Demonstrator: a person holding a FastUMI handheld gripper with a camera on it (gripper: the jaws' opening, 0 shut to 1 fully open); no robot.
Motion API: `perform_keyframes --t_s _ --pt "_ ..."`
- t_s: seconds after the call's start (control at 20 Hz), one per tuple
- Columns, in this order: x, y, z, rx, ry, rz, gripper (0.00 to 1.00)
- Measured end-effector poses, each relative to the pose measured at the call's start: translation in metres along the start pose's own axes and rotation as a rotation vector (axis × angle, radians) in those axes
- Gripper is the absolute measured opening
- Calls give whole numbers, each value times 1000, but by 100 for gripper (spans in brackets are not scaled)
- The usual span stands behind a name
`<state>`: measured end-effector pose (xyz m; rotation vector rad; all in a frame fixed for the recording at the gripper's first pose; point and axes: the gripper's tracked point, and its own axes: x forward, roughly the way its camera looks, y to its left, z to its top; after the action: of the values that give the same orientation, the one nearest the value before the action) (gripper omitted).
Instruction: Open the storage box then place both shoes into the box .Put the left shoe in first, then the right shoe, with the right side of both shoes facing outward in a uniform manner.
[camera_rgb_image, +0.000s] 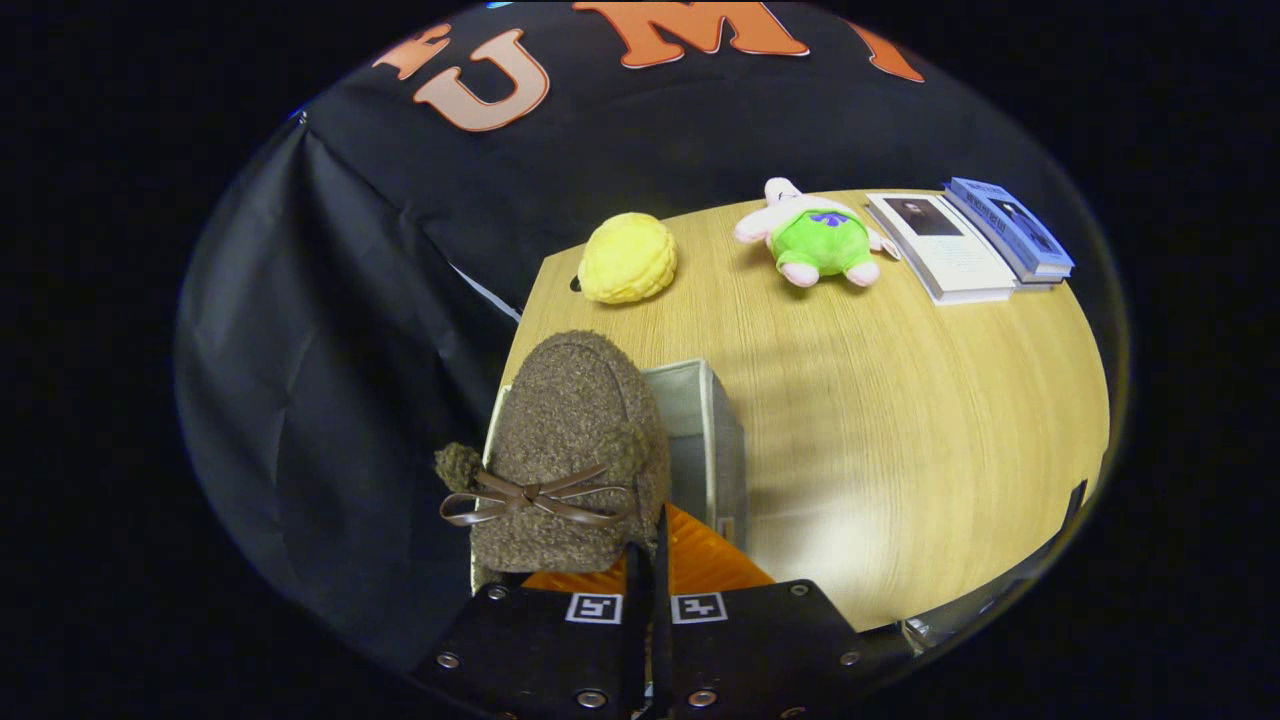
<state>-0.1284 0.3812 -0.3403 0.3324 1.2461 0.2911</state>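
A brown fuzzy shoe (570, 450) with a thin leather bow hangs just ahead of my fingers, its toe pointing away from me. My gripper (647, 560) is shut on the shoe's near right rim, the two fingers almost touching. The shoe hovers over the open grey storage box (715, 440), which stands at the table's near left corner and is largely hidden behind it. An orange ridged surface (705, 565) lies below the fingers, beside the box's near wall. I cannot tell whether this is the left or the right shoe.
On the wooden table (900, 420), a yellow plush (628, 258) sits at the far left, and a green and pink plush toy (815, 243) lies to its right. Two books (950, 250) lie at the far right. The table's left edge drops off beside the box.
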Motion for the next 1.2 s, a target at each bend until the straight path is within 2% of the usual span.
perform_keyframes --t_s 0.15,0.3,0.4,0.5,0.65,0.8,0.85,1.0,1.2 --pt "17 -8 -22 -7 32 -100 4" --pt "26 -2 -32 -14 58 -121 6" --pt "30 -3 -35 -9 83 -139 13" --pt "27 2 -39 -3 97 -138 19" --pt "14 2 -35 -5 87 -107 18" --pt "-8 2 -13 -1 20 -33 20" --pt "-17 -4 -4 -8 -13 -22 23" --pt "-41 -32 29 -34 -128 -19 41" --pt "-72 -76 67 -67 -259 -26 59"
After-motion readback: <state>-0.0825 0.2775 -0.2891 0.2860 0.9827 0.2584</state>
